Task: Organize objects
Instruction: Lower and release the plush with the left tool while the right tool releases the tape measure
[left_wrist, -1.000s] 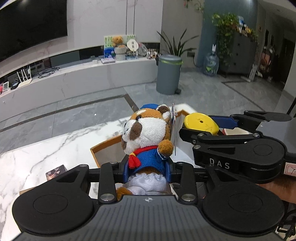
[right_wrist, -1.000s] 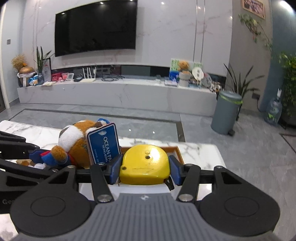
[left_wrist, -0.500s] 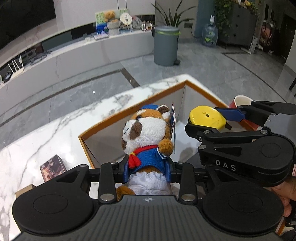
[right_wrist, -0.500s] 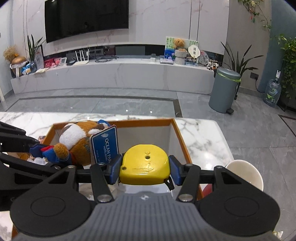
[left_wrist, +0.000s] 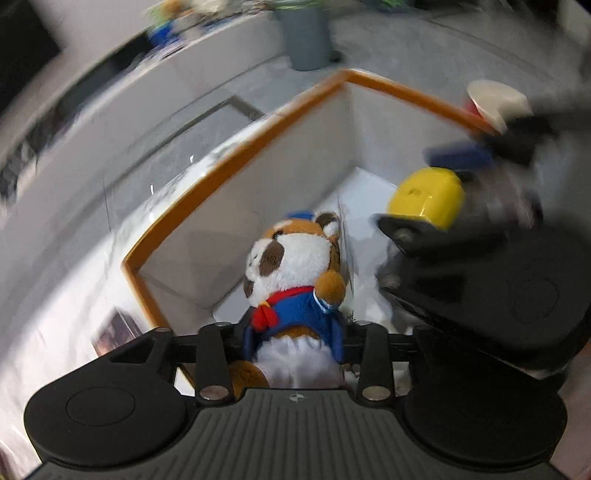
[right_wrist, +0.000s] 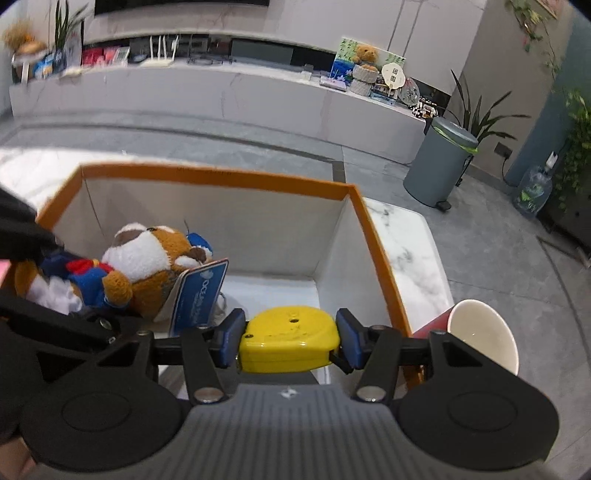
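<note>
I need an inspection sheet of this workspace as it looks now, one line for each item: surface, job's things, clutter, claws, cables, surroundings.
Surface: white marble table, bearing an open box with orange rim and white walls.
Job's things: plush toy and yellow tape measure, both low inside the box, each between claw pads.
Clutter: red paper cup beside the box; a small dark packet on the table, blurred.
Claws: left claw with jaws opening around the plush toy, pads still on it; right claw shut on the tape measure.
Cables: nothing seen.
Surroundings: grey bin, long white counter, potted plants, water bottle on the floor.
</note>
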